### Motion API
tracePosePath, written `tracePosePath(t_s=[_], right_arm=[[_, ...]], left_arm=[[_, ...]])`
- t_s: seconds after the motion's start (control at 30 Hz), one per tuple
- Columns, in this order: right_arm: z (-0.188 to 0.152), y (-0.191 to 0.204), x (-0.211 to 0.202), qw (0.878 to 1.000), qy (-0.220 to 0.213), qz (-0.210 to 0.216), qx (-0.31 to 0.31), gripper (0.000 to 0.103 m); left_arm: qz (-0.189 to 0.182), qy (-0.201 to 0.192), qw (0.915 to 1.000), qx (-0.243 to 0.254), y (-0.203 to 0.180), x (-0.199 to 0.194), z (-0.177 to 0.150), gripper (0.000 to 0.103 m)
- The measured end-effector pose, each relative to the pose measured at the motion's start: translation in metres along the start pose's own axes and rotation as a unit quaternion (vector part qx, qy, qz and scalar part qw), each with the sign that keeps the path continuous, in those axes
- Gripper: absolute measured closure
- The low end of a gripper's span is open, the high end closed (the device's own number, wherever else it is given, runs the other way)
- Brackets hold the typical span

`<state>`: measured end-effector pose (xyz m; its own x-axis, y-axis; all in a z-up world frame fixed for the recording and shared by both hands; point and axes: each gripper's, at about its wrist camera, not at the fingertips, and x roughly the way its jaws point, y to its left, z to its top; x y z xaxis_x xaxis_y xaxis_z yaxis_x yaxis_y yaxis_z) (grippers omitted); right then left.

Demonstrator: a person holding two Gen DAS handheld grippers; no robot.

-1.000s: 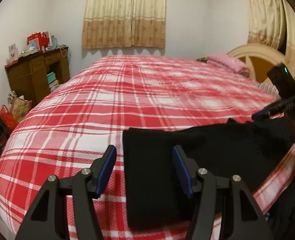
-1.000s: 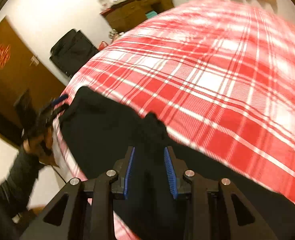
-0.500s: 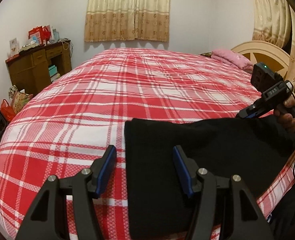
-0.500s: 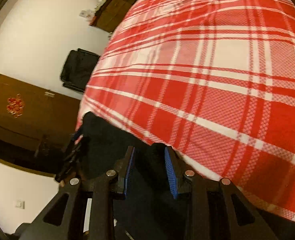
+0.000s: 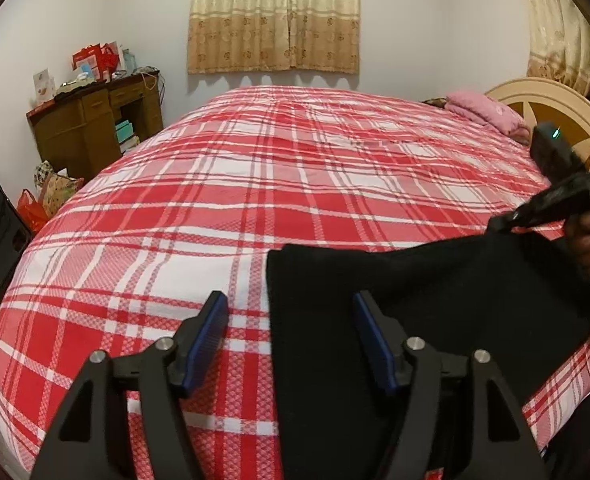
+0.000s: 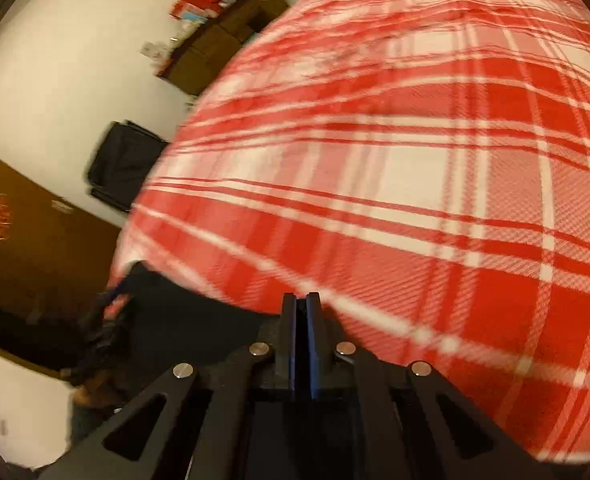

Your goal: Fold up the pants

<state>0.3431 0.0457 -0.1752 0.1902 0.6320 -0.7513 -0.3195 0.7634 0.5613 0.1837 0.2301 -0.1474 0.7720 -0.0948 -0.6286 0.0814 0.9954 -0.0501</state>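
Left hand-held gripper (image 5: 291, 332) of mine spread wide above the black pants (image 5: 415, 320) on the plaid bed (image 5: 255, 184), right hand-held gripper (image 6: 301, 312) clenched on the pants' far edge.

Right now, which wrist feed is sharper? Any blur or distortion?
Left wrist view: sharp, warm indoor light, strong fisheye bowing of the plaid bedspread; black pants and the open left tool read crisply. Right wrist view: heavy motion blur across the bedspread and desk; only the right tool, jaws together, stays sharp.
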Motion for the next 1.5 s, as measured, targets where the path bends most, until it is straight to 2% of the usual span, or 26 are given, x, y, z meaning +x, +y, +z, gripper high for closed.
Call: tracePosePath(t_s=[0.07, 0.13, 0.2, 0.23, 0.27, 0.3, 0.4, 0.47, 0.53, 0.63, 0.73, 0.8, 0.87, 0.97, 1.07, 1.2, 1.37, 1.5], right_arm=[[-0.001, -0.006, 0.004, 1.0, 0.001, 0.022, 0.008, 0.098], [-0.004, -0.006, -0.003, 1.0, -0.002, 0.026, 0.005, 0.095], [-0.012, -0.004, -0.02, 1.0, -0.007, 0.017, -0.003, 0.085], [-0.017, -0.002, -0.03, 1.0, -0.014, 0.005, -0.013, 0.07], [-0.024, -0.003, -0.043, 1.0, -0.021, -0.007, -0.021, 0.062], [-0.031, -0.006, -0.058, 0.999, -0.03, -0.016, -0.024, 0.062], [-0.053, -0.028, -0.107, 0.998, -0.057, -0.019, -0.007, 0.062], [-0.072, -0.051, -0.151, 0.995, -0.087, -0.049, 0.017, 0.062], [-0.092, -0.077, -0.197, 0.988, -0.116, -0.085, 0.049, 0.062], [-0.126, -0.112, -0.272, 0.967, -0.173, -0.153, 0.104, 0.062], [-0.163, -0.143, -0.34, 0.941, -0.226, -0.192, 0.163, 0.061], [-0.192, -0.16, -0.38, 0.918, -0.261, -0.22, 0.201, 0.061], [-0.213, -0.171, -0.404, 0.904, -0.28, -0.236, 0.223, 0.061], [-0.236, -0.183, -0.425, 0.89, -0.301, -0.239, 0.246, 0.06], [-0.252, -0.195, -0.431, 0.883, -0.309, -0.238, 0.262, 0.06], [-0.273, -0.214, -0.433, 0.873, -0.321, -0.237, 0.279, 0.06], [-0.28, -0.223, -0.436, 0.867, -0.333, -0.23, 0.29, 0.059], [-0.284, -0.229, -0.436, 0.865, -0.336, -0.225, 0.297, 0.059]], left_arm=[[0.005, -0.005, 1.0, 0.004, -0.002, -0.005, -0.001, 0.035], [0.017, -0.017, 0.9996, 0.014, -0.006, -0.016, -0.002, 0.035], [0.024, -0.031, 0.999, 0.022, -0.011, -0.027, -0.001, 0.035], [0.027, -0.042, 0.9984, 0.026, -0.016, -0.035, 0.0, 0.035], [0.028, -0.049, 0.998, 0.029, -0.02, -0.04, 0.002, 0.033], [0.026, -0.057, 0.9975, 0.034, -0.026, -0.045, 0.005, 0.032], [-0.001, -0.075, 0.9963, 0.042, -0.048, -0.057, 0.014, 0.032], [-0.03, -0.076, 0.9956, 0.046, -0.067, -0.058, 0.019, 0.03], [-0.075, -0.063, 0.9934, 0.059, -0.097, -0.051, 0.022, 0.026], [-0.129, -0.051, 0.985, 0.102, -0.15, -0.038, 0.022, 0.026], [-0.182, -0.041, 0.9712, 0.148, -0.212, -0.026, 0.021, 0.026], [-0.216, -0.03, 0.96, 0.176, -0.253, -0.018, 0.02, 0.026], [-0.251, -0.02, 0.9447, 0.21, -0.296, -0.015, 0.015, 0.026], [-0.278, -0.008, 0.9274, 0.25, -0.337, -0.015, 0.007, 0.026], [-0.28, 0.01, 0.9166, 0.286, -0.362, -0.009, -0.004, 0.026], [-0.272, 0.025, 0.9132, 0.302, -0.364, -0.013, -0.014, 0.027], [-0.269, 0.037, 0.9083, 0.318, -0.367, -0.015, -0.02, 0.028], [-0.25, 0.047, 0.9022, 0.348, -0.384, -0.006, -0.029, 0.047]])
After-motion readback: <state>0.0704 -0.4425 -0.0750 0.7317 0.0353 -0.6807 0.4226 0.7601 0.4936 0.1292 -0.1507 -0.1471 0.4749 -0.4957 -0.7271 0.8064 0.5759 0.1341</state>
